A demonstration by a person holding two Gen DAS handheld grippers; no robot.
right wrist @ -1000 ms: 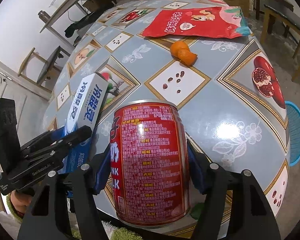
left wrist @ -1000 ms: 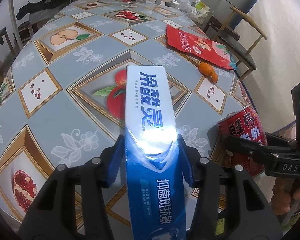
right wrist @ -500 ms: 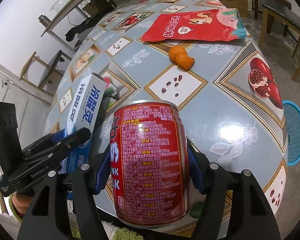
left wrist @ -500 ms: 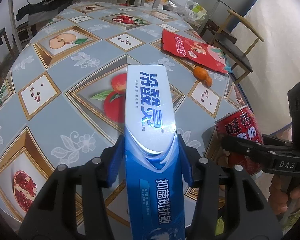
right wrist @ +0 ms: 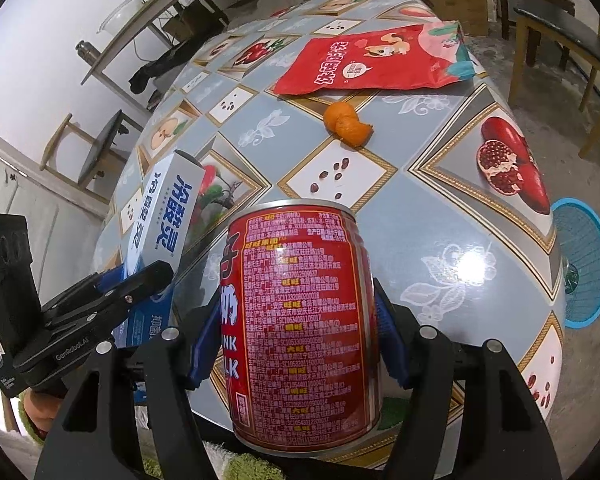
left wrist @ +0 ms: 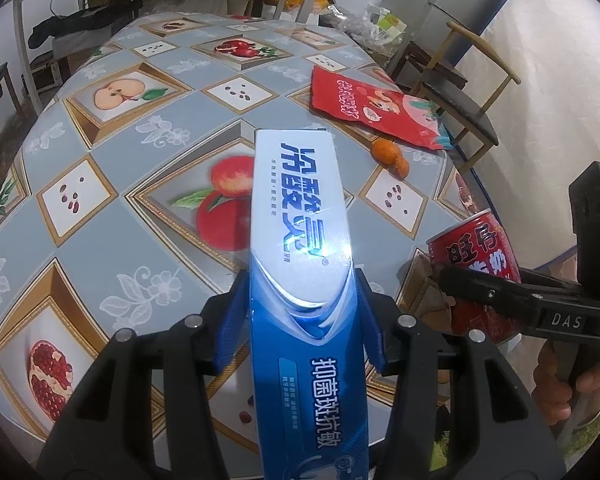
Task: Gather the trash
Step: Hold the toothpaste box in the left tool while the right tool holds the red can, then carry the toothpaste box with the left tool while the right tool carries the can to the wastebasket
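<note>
Both grippers are loaded: your left gripper (left wrist: pixel 302 320) pinches the blue toothpaste box (left wrist: pixel 300 216) between its blue pads, and your right gripper (right wrist: pixel 296 344) is clamped around the red can (right wrist: pixel 300 312), held upright. Each item hangs near the table's (right wrist: pixel 440 216) front edge, the 2 tools side by side. By my reading 2 pieces are collected and 2 remain on the tablecloth: the red snack bag (right wrist: pixel 364 64) at the far side and the orange peel (right wrist: pixel 346 124) just in front of it. No bin shows for certain; a blue-rimmed basket (right wrist: pixel 584 264) sits on the floor beyond the table's right edge. Chairs crowd the far right, while the near edge looks open for pulling back.
</note>
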